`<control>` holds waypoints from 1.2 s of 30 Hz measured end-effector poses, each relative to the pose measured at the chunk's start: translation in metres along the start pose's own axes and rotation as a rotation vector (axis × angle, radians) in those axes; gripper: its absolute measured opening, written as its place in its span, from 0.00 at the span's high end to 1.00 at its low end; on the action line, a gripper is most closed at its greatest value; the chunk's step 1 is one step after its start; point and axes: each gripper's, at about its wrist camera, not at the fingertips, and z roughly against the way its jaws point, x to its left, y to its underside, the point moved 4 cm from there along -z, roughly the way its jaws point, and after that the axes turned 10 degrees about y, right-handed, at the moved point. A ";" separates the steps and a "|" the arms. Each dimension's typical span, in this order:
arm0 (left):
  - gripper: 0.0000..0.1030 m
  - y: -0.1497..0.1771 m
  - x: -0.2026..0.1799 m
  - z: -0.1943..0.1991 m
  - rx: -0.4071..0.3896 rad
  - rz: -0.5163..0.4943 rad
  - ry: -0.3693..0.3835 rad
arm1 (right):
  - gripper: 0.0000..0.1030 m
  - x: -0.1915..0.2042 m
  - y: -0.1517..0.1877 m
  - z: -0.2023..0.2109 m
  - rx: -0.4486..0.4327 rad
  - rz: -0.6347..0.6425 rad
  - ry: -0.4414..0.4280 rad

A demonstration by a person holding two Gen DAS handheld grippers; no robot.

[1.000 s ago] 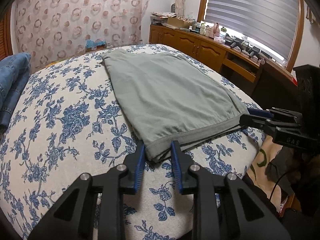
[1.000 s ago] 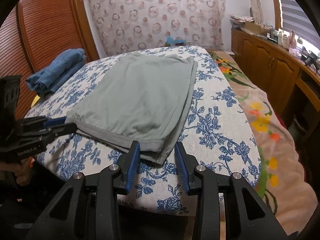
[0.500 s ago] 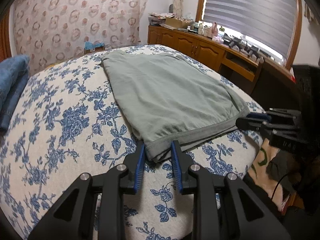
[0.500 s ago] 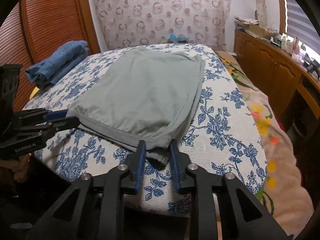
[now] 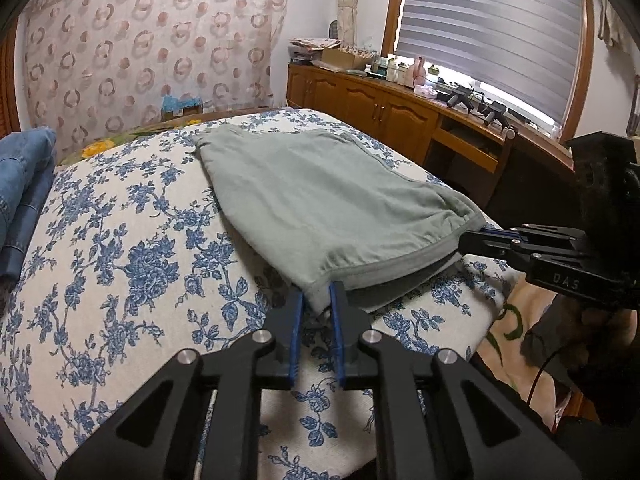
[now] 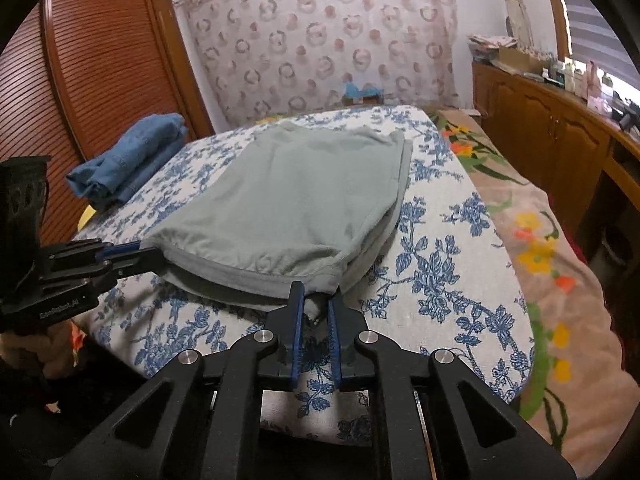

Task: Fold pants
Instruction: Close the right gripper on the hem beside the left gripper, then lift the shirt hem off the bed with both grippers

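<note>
Grey-green pants lie folded flat on a bed with a blue-flowered cover. My left gripper is at the near left corner of the pants' hem, its jaws closing with the blue pads pinching the fabric. My right gripper is at the near right corner, jaws closing too, and a bunch of cloth is squeezed between its pads. Each gripper shows in the other's view: the right gripper, the left gripper. The near hem hangs slightly raised between them.
Folded blue jeans lie at the bed's left side. A wooden cabinet with clutter runs under the window on the right. A louvred wooden door stands left. A flowered blanket lies right of the bed.
Both grippers' jaws have narrowed from open around the hem corners to pinching them. The near hem has risen a little off the bed cover.
</note>
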 end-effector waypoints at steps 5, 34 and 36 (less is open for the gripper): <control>0.91 -0.001 -0.002 0.007 -0.017 -0.005 0.004 | 0.92 0.001 -0.001 0.005 -0.018 0.005 -0.003; 0.93 -0.001 -0.012 0.043 -0.028 -0.037 0.022 | 0.93 0.014 -0.008 0.026 -0.040 0.004 -0.060; 0.93 0.011 -0.012 0.034 0.006 -0.034 0.020 | 0.92 0.012 0.005 0.020 -0.001 -0.012 -0.059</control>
